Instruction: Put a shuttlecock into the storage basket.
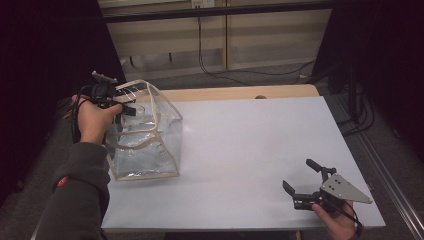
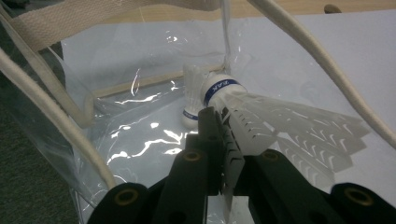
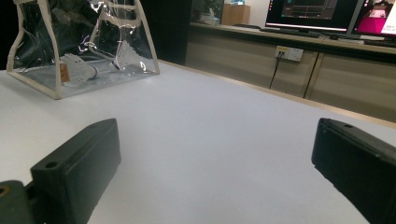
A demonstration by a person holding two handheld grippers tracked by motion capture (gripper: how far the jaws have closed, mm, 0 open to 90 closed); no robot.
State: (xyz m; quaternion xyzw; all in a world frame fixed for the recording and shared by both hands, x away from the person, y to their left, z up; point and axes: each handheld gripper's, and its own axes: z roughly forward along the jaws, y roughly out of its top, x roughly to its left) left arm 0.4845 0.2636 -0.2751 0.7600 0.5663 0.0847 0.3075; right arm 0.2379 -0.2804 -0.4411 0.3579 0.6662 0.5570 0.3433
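Clear plastic with cream webbing trim: that is the bag (image 1: 145, 132) standing at the left of the high view on the white table (image 1: 250, 150). My left gripper (image 2: 224, 140) is inside its open top, jaws closed on the skirt of a white shuttlecock (image 2: 261, 112) with a blue band round its cork, held above the bag's floor. Another shuttlecock (image 3: 74, 65) already lies inside, seen from the right gripper view at upper left. My right gripper (image 1: 305, 182) waits at lower right of the high view, jaws wide apart and holding nothing. To finish well, I judge I should lower the left further, keep clear of the handle straps, then open gently so the feathers are not crushed.
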